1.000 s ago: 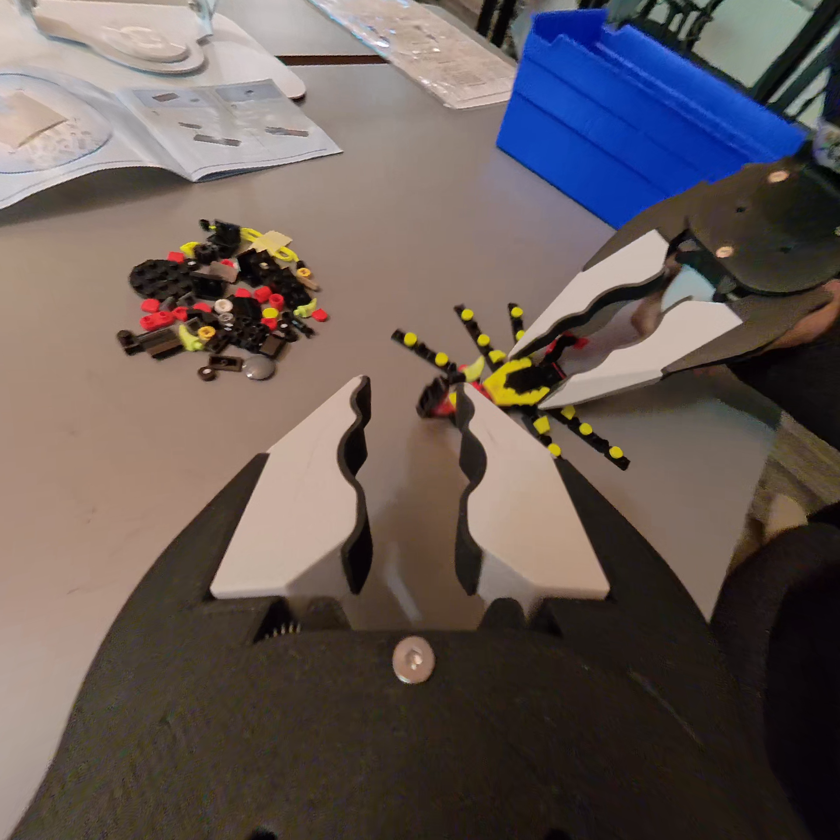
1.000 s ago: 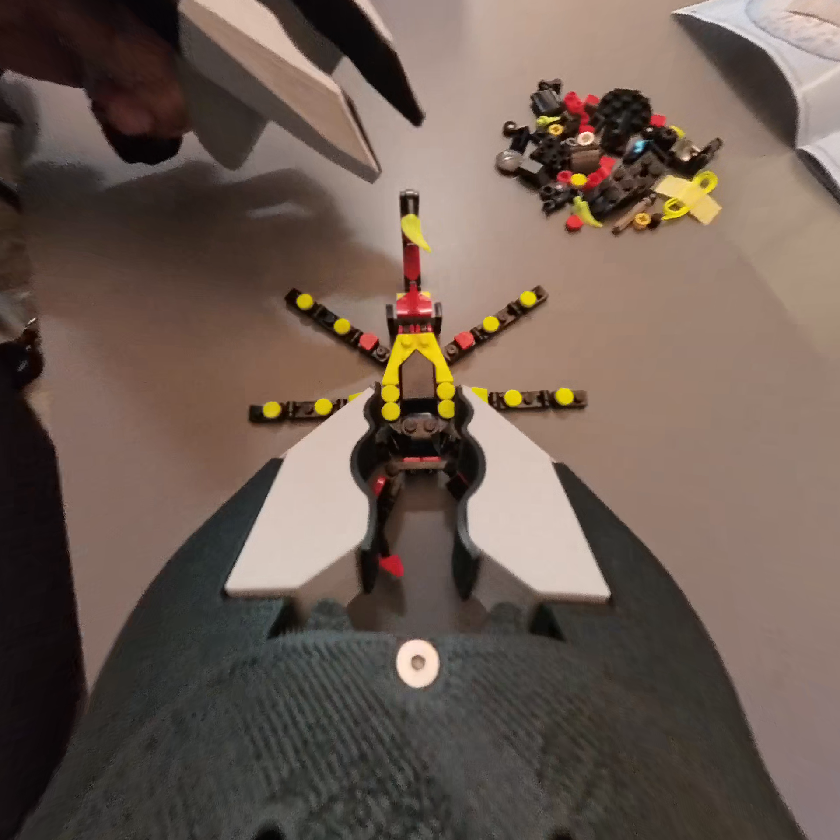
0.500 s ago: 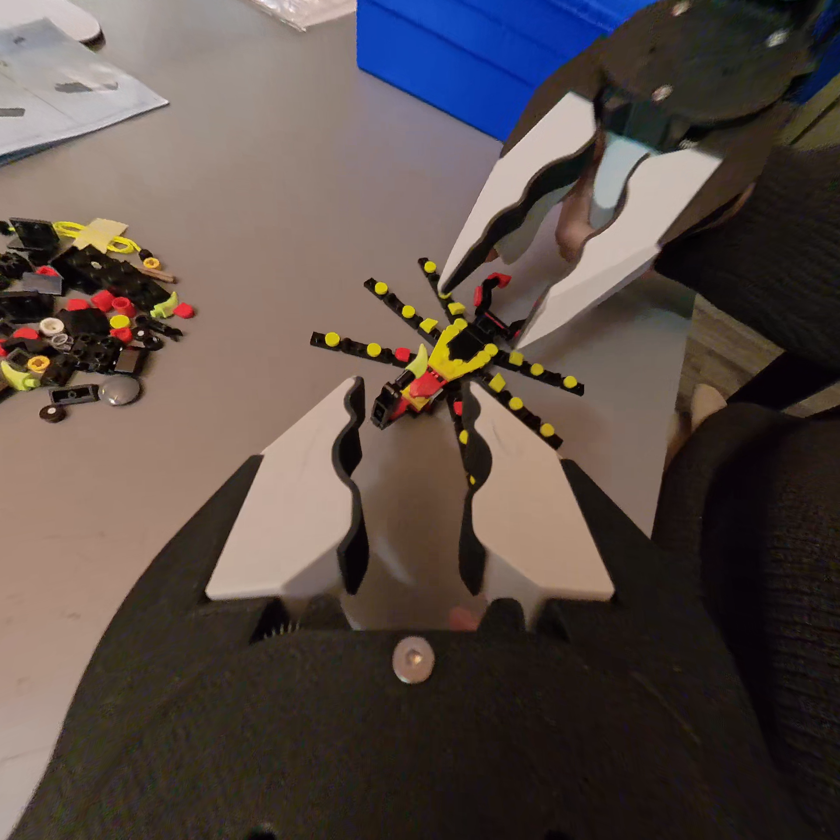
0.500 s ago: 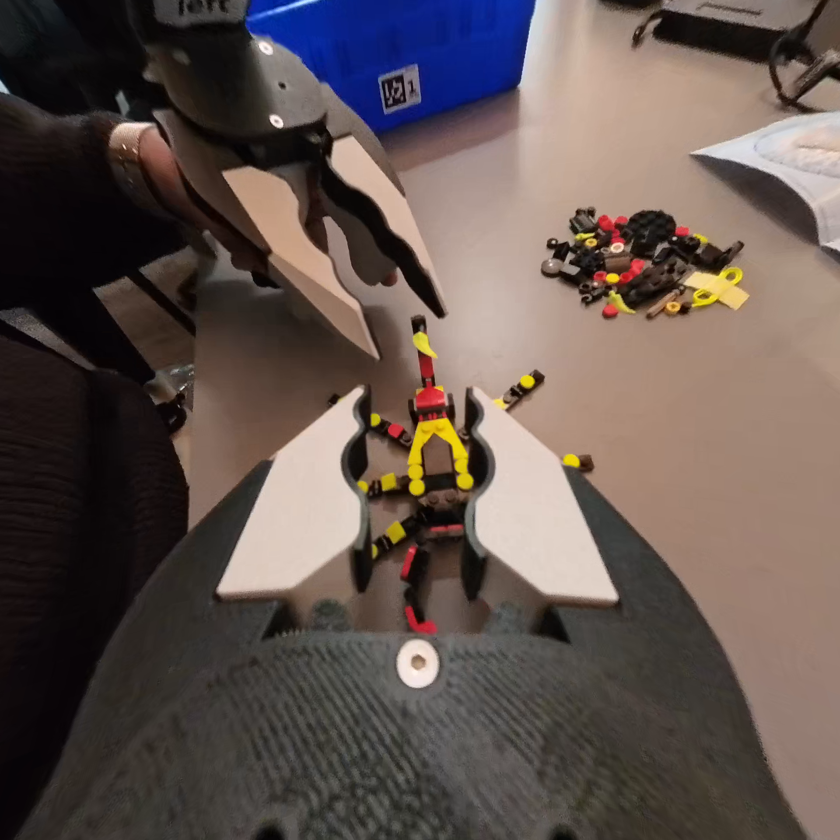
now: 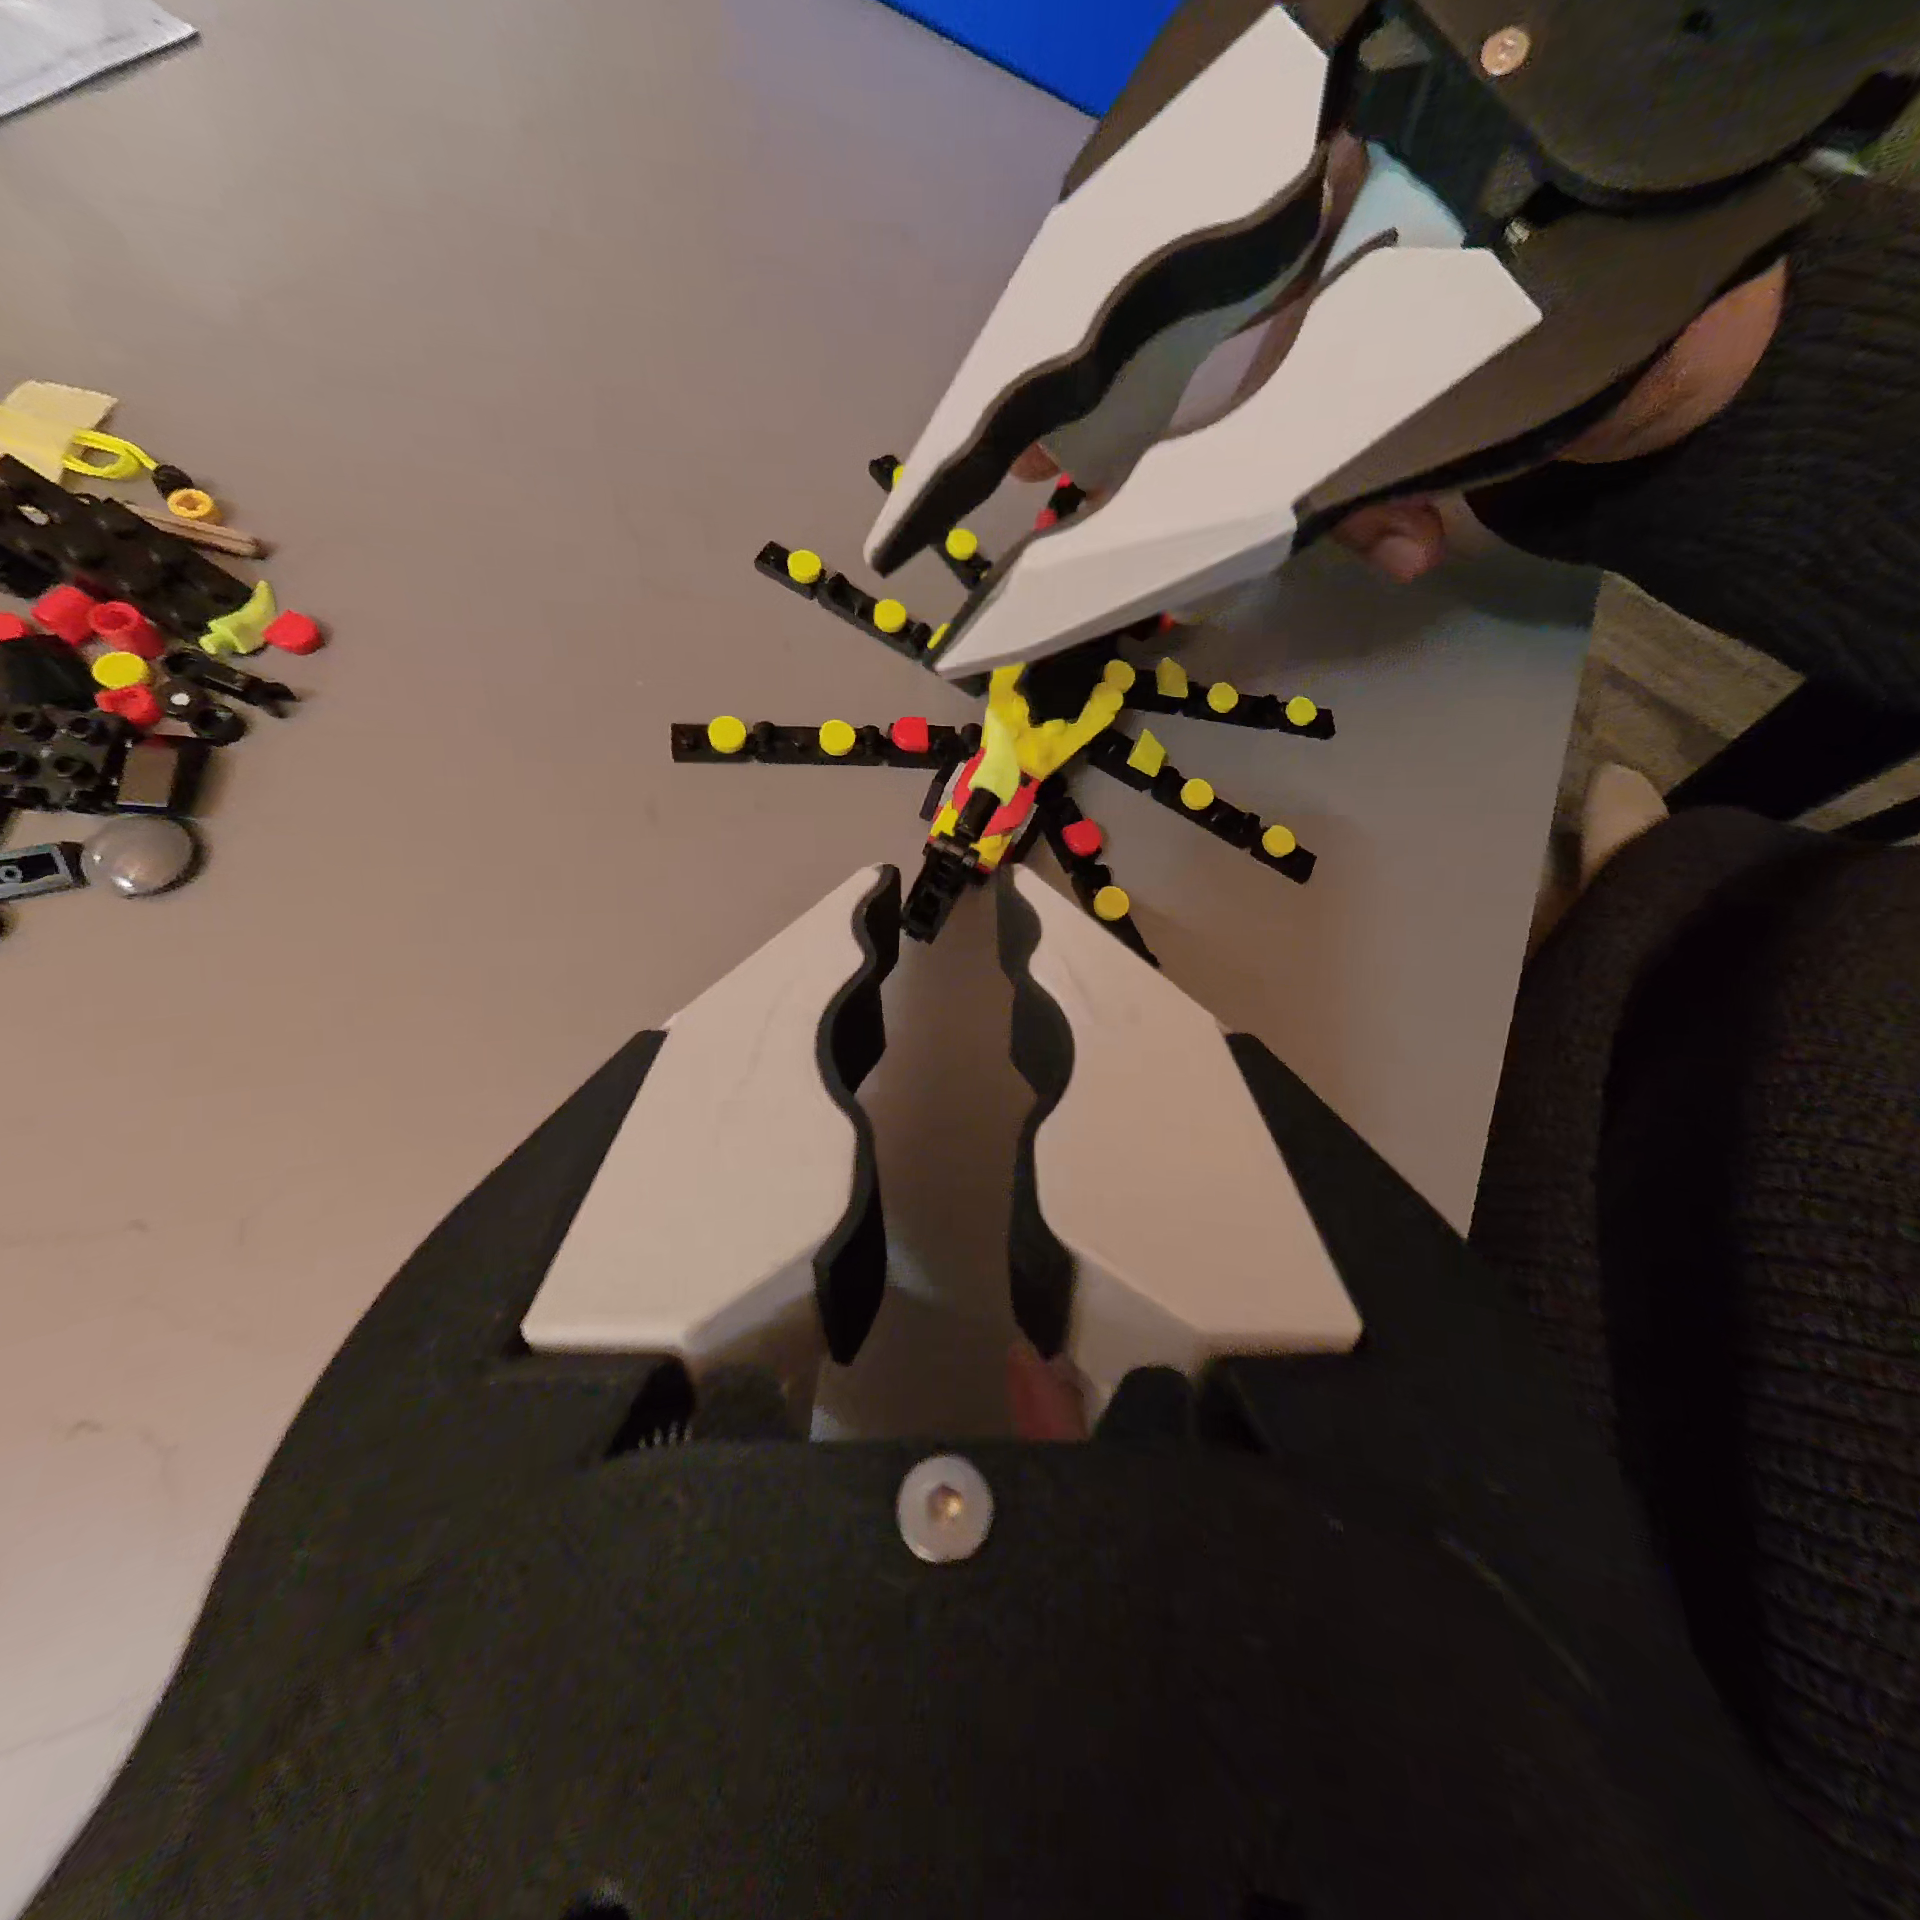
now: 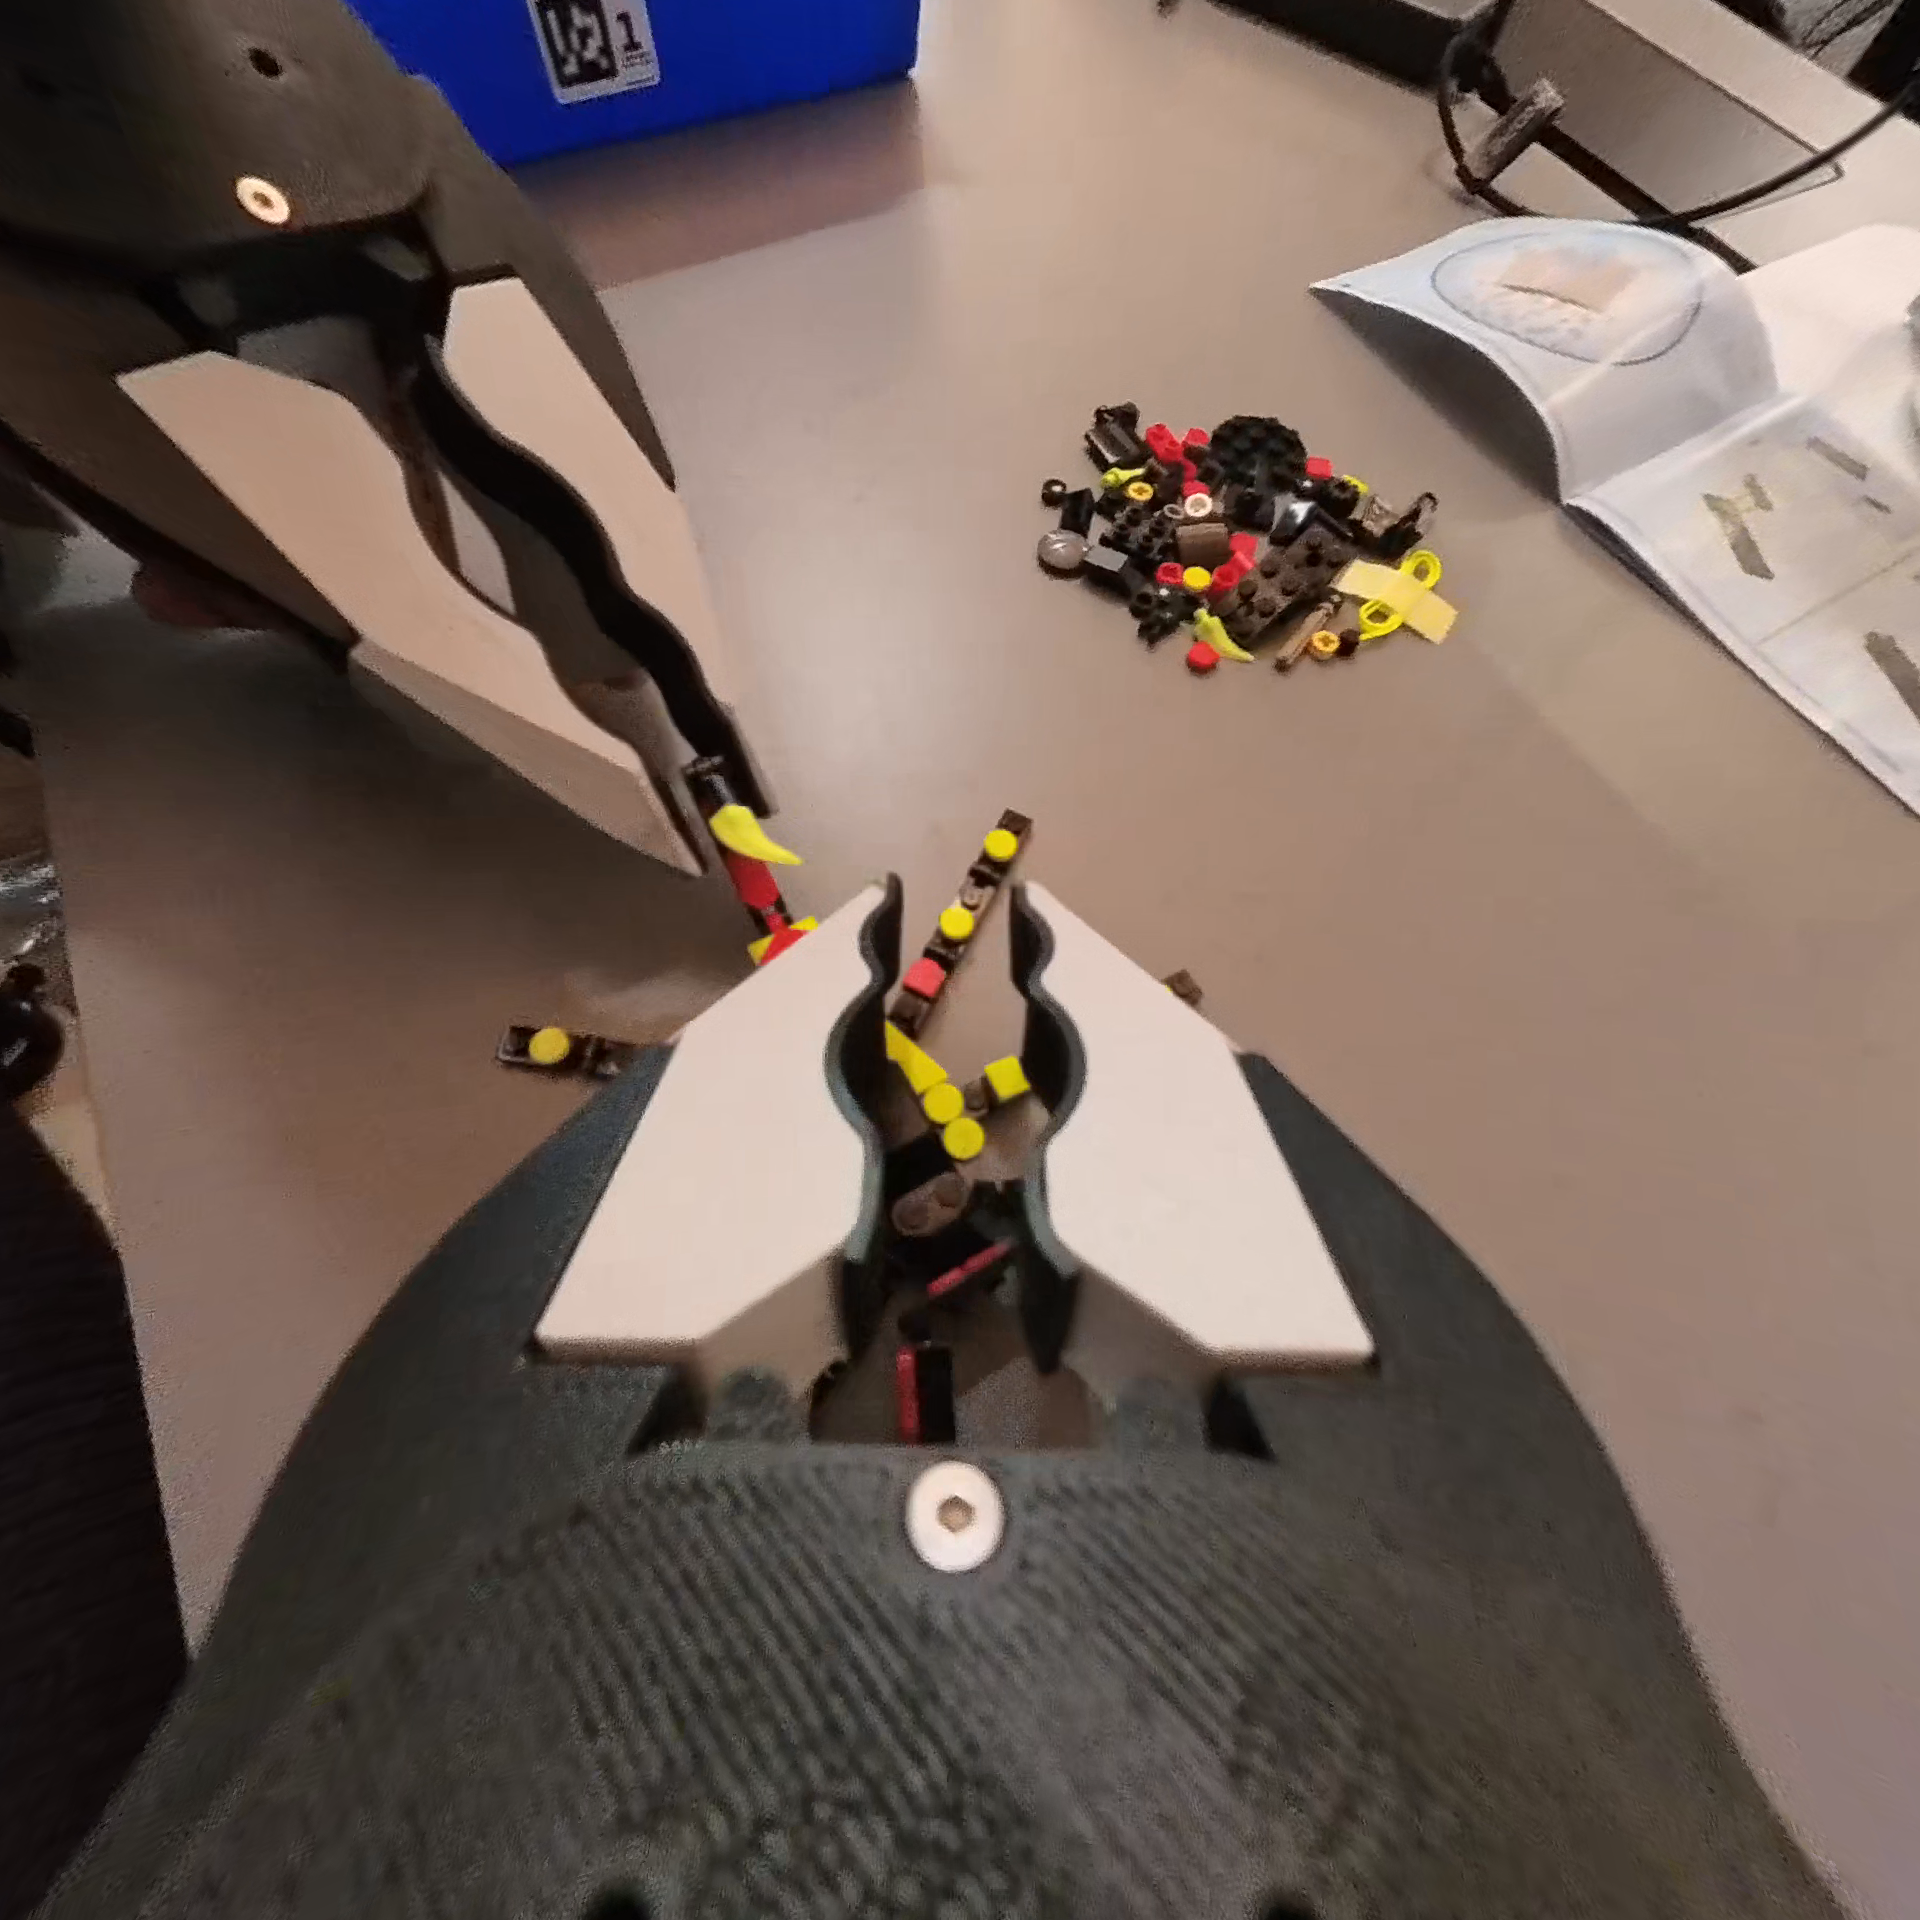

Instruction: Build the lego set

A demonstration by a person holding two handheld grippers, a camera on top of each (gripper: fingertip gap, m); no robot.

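Two handheld grippers meet over a brick-built spider model point(image 5: 1023, 748) lying on a grey counter point(image 5: 499, 312). Much of the model is hidden: the right gripper point(image 6: 951, 904) covers its body, so only the black legs with yellow studs show clearly. The left gripper point(image 5: 940, 883) has its jaws a narrow way apart, with the model's black tail tip just between the tips; whether they pinch it cannot be told. The right gripper's jaws stand partly open around the model's body, and a firm hold cannot be confirmed. Well to the left of the left jaws lies a pile of loose bricks point(image 6: 1236, 530), black, red and yellow. Beyond it an open booklet point(image 6: 1704, 416) is cut off by the frame, as is a blue bin point(image 6: 665, 62) behind the jaws.
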